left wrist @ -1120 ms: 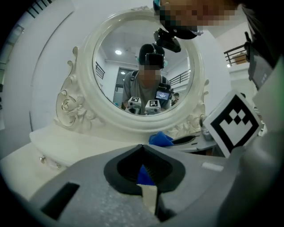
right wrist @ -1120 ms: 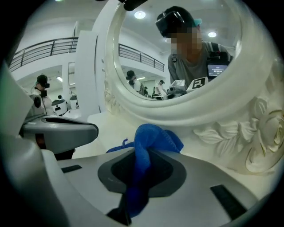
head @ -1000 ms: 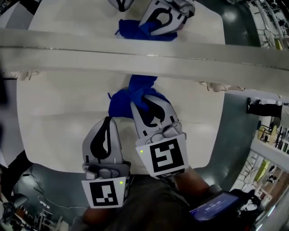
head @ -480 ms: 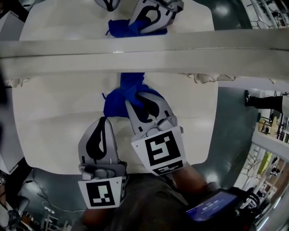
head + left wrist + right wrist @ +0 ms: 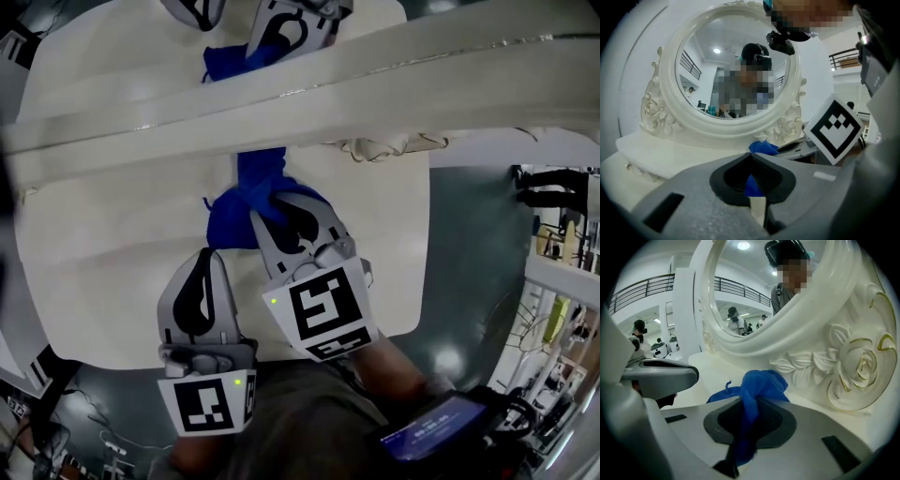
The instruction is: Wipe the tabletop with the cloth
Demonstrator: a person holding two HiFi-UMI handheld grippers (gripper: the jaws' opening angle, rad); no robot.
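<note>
Nearest me, the left gripper [image 5: 208, 258] hangs over the front part of the tabletop [image 5: 103, 244] w/ jaws pressed together and nothing pinched; the blue seen thru its gap is only the cloth beyond. Just beside it, the right gripper [image 5: 274, 202] is clamped on the blue cloth [image 5: 232, 217], which lies bunched on the table at the foot of the mirror frame [image 5: 394, 80]. No dirt or wet streak shows, so I can't tell what's been covered. My guess: wiping is under way along the back-centre strip, and the wide areas either side plus the front edge prob. remain.
</note>
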